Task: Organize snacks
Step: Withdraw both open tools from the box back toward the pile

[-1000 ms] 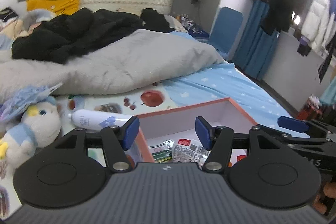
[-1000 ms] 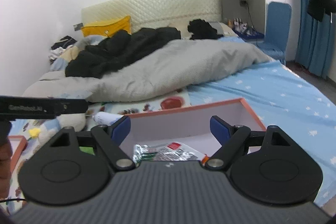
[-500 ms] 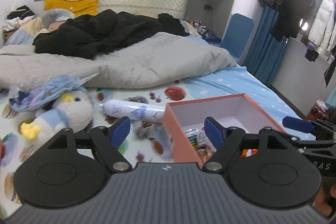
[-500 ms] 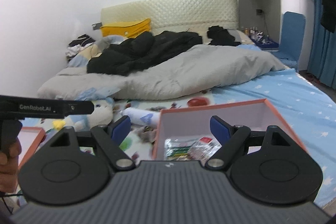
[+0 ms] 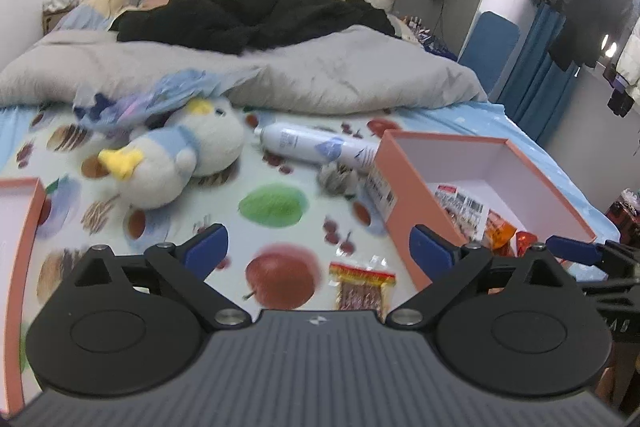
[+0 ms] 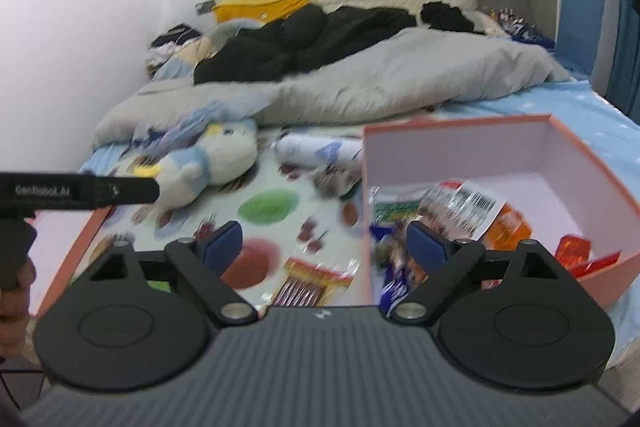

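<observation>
A clear snack packet (image 5: pixel 362 287) with a red and yellow top lies on the fruit-print sheet, just left of an orange box (image 5: pixel 404 167). That orange box (image 6: pixel 592 151) holds several snack packets (image 6: pixel 460 207). My left gripper (image 5: pixel 318 249) hovers over the sheet above the packet, its jaws opening wide with nothing between them. My right gripper (image 6: pixel 322 243) hangs over the same packet (image 6: pixel 308 283) and the box's left wall, jaws opening, empty. The right gripper's blue fingertip (image 5: pixel 572 249) shows at the right edge of the left wrist view.
A plush bird (image 5: pixel 176 155), a white spray can (image 5: pixel 316 147) and a crumpled wrapper (image 5: pixel 338 179) lie on the sheet behind. A second orange box (image 5: pixel 20 227) sits at the left. A grey duvet (image 5: pixel 320 75) and black clothes fill the far bed.
Both grippers swung left and dipped from above the box toward the printed sheet. The loose packet came into view. Both pairs of jaws spread wider, the left most.
</observation>
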`<state>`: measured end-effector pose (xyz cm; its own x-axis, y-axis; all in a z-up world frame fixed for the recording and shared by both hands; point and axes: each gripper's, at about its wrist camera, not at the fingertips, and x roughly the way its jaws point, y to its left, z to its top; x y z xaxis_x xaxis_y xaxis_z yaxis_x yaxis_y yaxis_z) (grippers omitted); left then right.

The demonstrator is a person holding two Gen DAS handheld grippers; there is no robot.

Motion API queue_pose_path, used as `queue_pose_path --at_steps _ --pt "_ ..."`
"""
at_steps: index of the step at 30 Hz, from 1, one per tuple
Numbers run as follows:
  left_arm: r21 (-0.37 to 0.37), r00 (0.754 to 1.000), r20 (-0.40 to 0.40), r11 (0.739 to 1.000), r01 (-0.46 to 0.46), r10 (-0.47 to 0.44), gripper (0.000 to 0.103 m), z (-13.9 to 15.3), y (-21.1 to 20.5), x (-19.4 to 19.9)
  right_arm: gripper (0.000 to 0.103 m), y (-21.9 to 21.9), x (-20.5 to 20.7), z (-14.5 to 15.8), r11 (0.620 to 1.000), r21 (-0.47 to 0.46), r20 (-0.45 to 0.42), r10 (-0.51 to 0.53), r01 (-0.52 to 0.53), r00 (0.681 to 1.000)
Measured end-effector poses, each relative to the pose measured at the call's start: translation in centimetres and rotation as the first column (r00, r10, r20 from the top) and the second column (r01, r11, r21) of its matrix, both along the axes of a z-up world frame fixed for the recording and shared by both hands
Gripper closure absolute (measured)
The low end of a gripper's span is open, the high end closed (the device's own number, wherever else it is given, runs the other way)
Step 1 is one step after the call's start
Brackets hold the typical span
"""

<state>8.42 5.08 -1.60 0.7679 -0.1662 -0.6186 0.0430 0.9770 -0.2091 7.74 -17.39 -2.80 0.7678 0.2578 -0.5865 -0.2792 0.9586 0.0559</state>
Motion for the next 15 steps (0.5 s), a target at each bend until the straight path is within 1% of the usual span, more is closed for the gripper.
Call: queue_pose_path --at_steps 3,5,11,15 --pt "-0.007 1.0 -0.004 1.0 -0.006 0.006 0.003 -0.8 1.2 -1.0 0.012 1.3 -0.8 -1.2 1.0 -0.02 -0.01 0.016 -0.016 1.0" --pt "-0.014 1.0 -0.007 1.0 -0.005 0.005 0.003 -1.3 1.8 -1.5 0.012 2.0 -1.4 -1.9 1.0 -0.007 -0.024 0.019 -0.019 1.0" --pt "0.013 0.999 -0.032 0.999 -0.042 0.042 0.002 -2.8 2.8 -2.6 0.012 3.5 -2.5 -3.8 1.0 0.025 -0.07 -0.005 0.007 0.998" --pt "0.004 0.998 -0.063 1.0 -0.019 0.019 0.002 -3.8 3.2 -3.1 0.012 4.4 -2.5 -4.5 1.0 0.029 -0.081 0.001 0.002 0.997"
